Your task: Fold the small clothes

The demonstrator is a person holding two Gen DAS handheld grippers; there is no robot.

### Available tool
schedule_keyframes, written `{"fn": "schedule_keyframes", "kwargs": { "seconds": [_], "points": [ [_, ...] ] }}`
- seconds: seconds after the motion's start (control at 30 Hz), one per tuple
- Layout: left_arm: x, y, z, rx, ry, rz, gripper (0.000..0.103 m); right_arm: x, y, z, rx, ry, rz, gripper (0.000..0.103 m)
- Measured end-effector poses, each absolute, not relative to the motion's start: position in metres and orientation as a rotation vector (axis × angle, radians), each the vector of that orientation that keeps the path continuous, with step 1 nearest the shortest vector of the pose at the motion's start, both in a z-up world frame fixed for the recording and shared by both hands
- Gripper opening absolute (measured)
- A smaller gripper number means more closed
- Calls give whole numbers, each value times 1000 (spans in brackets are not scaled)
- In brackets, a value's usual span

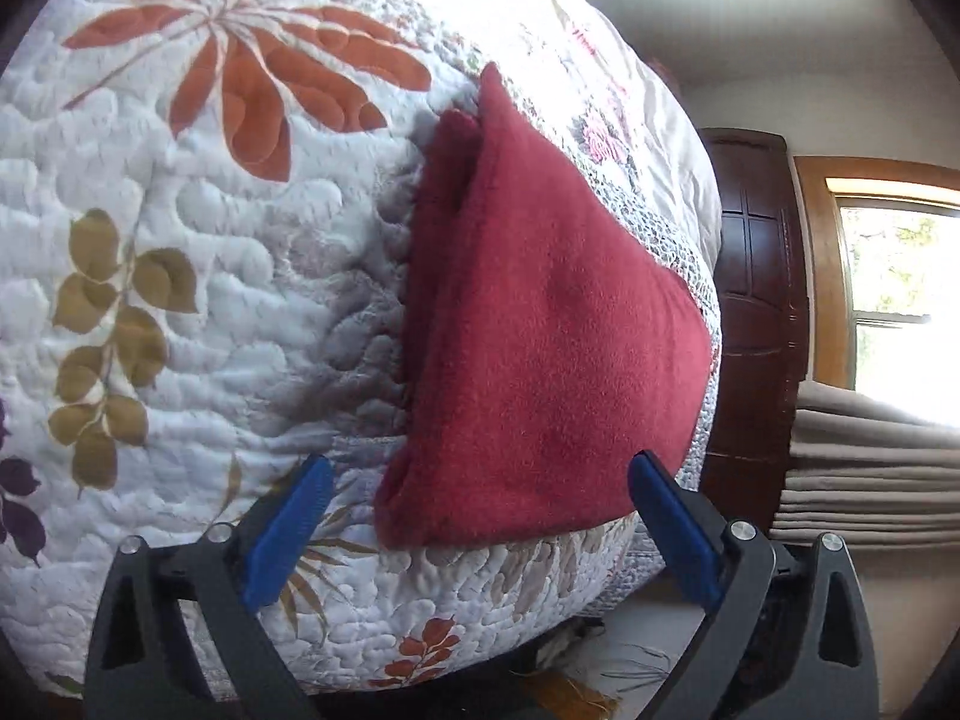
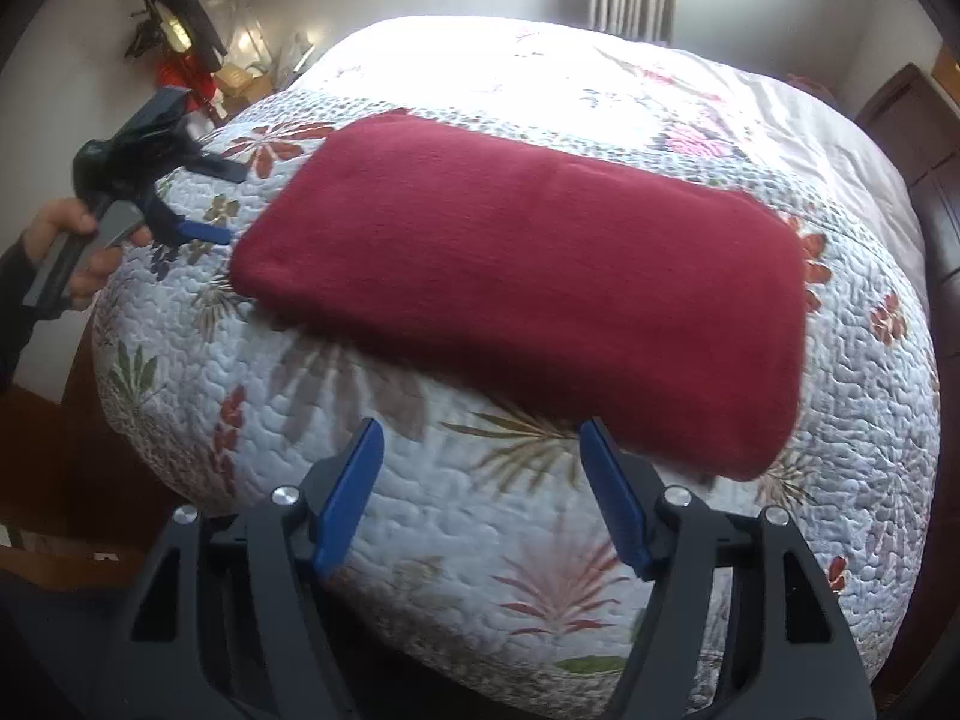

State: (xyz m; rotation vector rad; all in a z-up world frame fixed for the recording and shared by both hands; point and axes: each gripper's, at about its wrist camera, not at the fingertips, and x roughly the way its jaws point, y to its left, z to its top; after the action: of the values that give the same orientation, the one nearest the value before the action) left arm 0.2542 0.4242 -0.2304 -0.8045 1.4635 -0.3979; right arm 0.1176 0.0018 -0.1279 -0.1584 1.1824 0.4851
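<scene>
Red cloth (image 2: 528,282) lies flat on the bed's quilt (image 2: 420,480), already doubled into a long rectangle. It sits just ahead of the right tongs (image 2: 480,438), and its short end is between the tips of the left tongs (image 1: 480,468). Both tongs are spread and hold nothing.

Looks like fleece: soft, light, thick, no stiffness, so it'll sag when lifted. Layers may slide apart; the left view shows stacked edges at the far corner. I'd pinch through all layers at the two near corners of a short end. The quilt is puffy, so there's a risk of snagging it too.
</scene>
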Motion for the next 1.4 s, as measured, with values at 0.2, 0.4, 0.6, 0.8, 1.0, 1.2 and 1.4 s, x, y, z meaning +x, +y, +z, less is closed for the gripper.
{"fn": "schedule_keyframes", "kwargs": {
  "seconds": [0.2, 0.4, 0.6, 0.8, 1.0, 1.2, 1.4],
  "points": [
    [289, 426, -246, -847, 1487, -480, 99, 112, 106, -116, -302, 1160, 528, 76],
    [320, 422, -250, -838, 1508, -553, 99, 121, 166, -144, -417, 1150, 556, 76],
    [334, 426, -265, -868, 1527, -609, 99, 138, 200, -174, -503, 1130, 582, 76],
    [343, 433, -282, -952, 1512, -662, 99, 156, 217, -200, -575, 1115, 595, 76],
    [349, 430, -287, -989, 1520, -681, 99, 153, 231, -221, -730, 1050, 572, 78],
    [344, 441, -291, -1001, 1508, -690, 99, 146, 251, -243, -921, 915, 518, 81],
    [334, 458, -291, -1040, 1480, -694, 99, 142, 248, -240, -913, 870, 506, 57]
  ]
}}
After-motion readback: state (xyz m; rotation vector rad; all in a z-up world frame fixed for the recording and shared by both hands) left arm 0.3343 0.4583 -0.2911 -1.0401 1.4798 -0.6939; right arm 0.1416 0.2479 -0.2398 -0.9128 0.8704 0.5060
